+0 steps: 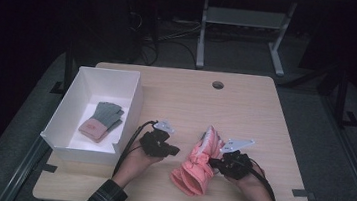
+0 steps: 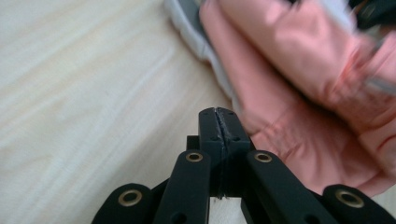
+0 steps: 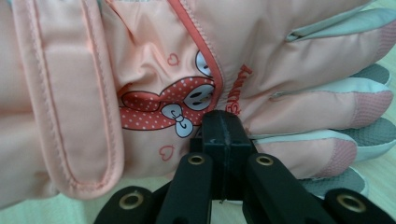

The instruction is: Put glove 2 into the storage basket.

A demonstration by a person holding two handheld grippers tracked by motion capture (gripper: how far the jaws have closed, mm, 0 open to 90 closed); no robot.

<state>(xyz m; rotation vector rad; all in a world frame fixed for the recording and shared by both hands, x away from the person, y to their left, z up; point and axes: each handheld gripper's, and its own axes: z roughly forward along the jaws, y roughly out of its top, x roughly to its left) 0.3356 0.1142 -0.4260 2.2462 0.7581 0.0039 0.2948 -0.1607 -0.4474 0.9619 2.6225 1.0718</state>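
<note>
The right gripper (image 1: 216, 162) is closed tight and empty — its tip sits right at the puffy pink glove (image 1: 196, 165), near the middle of the smooth wooden table (image 1: 260, 114). The left gripper (image 1: 173, 151) is closed too, just left of the glove. Farther left, a white box (image 1: 133, 103) holds a soft grey knit glove (image 1: 102, 120).

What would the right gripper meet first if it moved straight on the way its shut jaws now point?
Most likely the padded pink ski glove: the right gripper aims at its cartoon patch, apparently almost touching, though the exact gap is unclear.
</note>
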